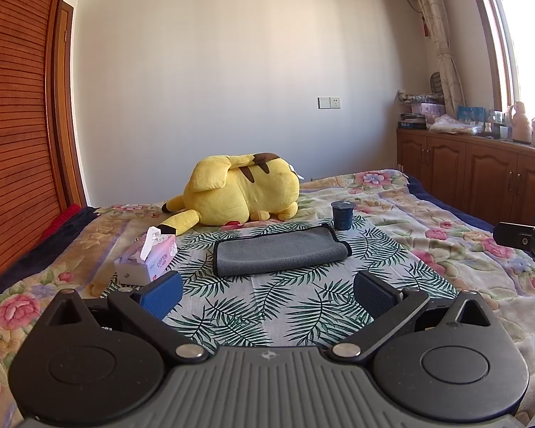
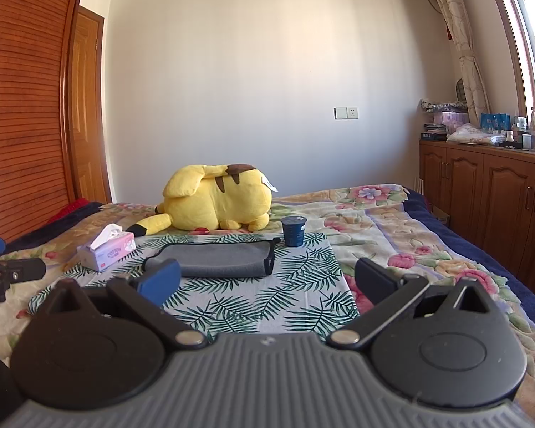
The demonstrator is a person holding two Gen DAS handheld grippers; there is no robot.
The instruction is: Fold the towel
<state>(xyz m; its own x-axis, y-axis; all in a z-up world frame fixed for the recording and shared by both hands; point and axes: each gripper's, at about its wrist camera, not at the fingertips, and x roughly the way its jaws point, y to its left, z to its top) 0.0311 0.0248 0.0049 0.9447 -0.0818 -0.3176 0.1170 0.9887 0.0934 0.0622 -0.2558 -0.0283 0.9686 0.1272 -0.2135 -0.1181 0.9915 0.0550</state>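
Note:
A grey towel point(image 1: 280, 251) with dark trim lies folded flat on a palm-leaf cloth point(image 1: 267, 306) on the bed; it also shows in the right wrist view point(image 2: 217, 258). My left gripper point(image 1: 267, 294) is open and empty, held just short of the towel's near edge. My right gripper point(image 2: 267, 281) is open and empty, near the towel's front right, its left blue finger point(image 2: 158, 281) overlapping the towel's near edge in view. Each gripper shows at the edge of the other's view: the right one point(image 1: 528, 240) and the left one point(image 2: 3, 274).
A pink tissue box point(image 1: 148, 258) stands left of the towel. A dark blue cup point(image 1: 343, 215) stands behind its far right corner. A yellow plush toy point(image 1: 239, 192) lies further back. Wooden cabinets point(image 2: 488, 196) run along the right, a wardrobe point(image 1: 14, 125) on the left.

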